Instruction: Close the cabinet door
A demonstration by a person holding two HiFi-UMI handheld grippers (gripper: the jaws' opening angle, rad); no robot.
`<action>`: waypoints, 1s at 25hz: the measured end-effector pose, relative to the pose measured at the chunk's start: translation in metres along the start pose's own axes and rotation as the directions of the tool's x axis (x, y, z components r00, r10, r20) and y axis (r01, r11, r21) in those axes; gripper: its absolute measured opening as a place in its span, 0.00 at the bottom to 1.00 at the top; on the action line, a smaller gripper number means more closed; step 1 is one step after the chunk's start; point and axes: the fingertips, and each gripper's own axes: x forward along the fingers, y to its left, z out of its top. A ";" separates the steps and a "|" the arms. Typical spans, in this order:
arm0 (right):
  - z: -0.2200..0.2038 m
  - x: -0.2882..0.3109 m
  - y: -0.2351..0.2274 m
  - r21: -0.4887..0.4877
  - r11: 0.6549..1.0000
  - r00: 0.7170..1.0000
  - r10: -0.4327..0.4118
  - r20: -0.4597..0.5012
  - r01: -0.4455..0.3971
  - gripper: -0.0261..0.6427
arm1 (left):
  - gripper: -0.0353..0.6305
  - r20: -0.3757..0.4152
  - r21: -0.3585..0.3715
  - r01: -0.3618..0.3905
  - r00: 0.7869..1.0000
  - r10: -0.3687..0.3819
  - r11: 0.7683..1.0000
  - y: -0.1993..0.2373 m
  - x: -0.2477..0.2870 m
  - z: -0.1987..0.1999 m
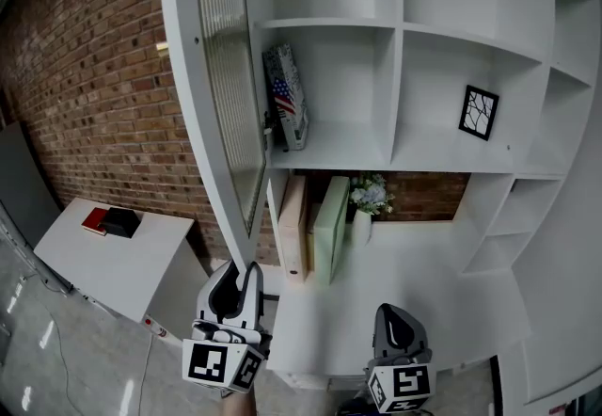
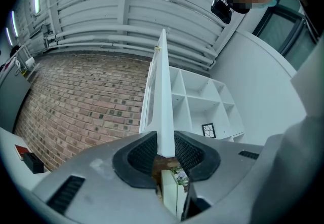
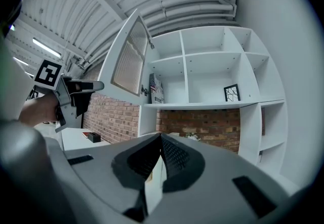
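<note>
My head camera looks forward and steeply down at the shelf unit (image 1: pixel 400 94) from close by, with my left gripper (image 1: pixel 240 275) and right gripper (image 1: pixel 395 315) at its bottom edge. The left gripper's camera faces along its jaws, tilted upward — the cabinet door (image 2: pixel 163 96) stands edge-on right before it. The right one looks level from slightly farther back, catching my left gripper sideways. All three share the shelf unit, the cabinet door and the brick wall (image 1: pixel 103 94).

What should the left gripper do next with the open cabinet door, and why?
Probably swing the cabinet door toward the shelves. It stands wide open, and its edge sits between the jaws of the left gripper, so a gentle sweep should start it closing.
</note>
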 end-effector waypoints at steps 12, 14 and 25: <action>-0.001 -0.001 -0.006 0.003 1.000 1.000 -0.007 0.000 0.007 0.04 | 0.22 0.015 -0.020 0.069 0.998 -0.068 0.997 -0.028 0.011 0.001; -0.002 -0.001 -0.007 0.006 1.000 1.000 -0.012 -0.003 0.012 0.04 | 0.22 0.015 -0.024 0.085 0.996 -0.085 0.996 -0.033 0.012 0.000; -0.002 0.000 -0.010 0.006 1.000 1.000 -0.023 -0.006 0.023 0.04 | 0.24 0.001 -0.045 0.118 0.993 -0.118 0.992 -0.045 0.018 -0.008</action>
